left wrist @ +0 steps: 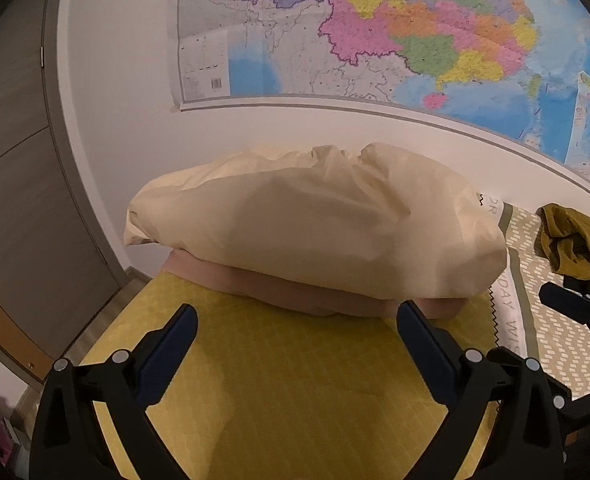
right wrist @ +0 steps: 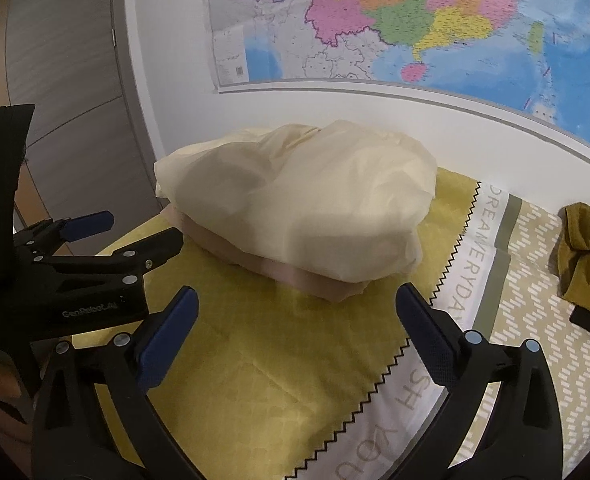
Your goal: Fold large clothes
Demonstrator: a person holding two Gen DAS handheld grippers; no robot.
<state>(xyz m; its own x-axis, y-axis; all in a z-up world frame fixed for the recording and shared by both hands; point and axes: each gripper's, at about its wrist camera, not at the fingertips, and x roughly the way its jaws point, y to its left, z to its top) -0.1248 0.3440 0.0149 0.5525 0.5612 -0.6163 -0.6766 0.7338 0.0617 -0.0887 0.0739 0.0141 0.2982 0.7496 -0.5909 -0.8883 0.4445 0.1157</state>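
— While both tools hang empty, what worries you, going left to right?

— Left gripper [left wrist: 297,320] first: jaws wide apart, holding nothing, low over the yellow patterned bedcover [left wrist: 255,380]. If it bites down here it could catch the cover instead of a garment.

— And the middle?

— The puffy cream folded garment [right wrist: 295,208] sits on a pinkish folded one [right wrist: 315,280], near the wall. It looks slippery; a nudge could slide it off.

— Right side?

— Right gripper [right wrist: 297,320] is equally spread and empty. The crumpled mustard-olive garment [right wrist: 587,256] lies well apart on the white-dashed bedding [right wrist: 535,320], apparently unfolded. Grabbing a bunch rather than an edge would probably leave it tangled.
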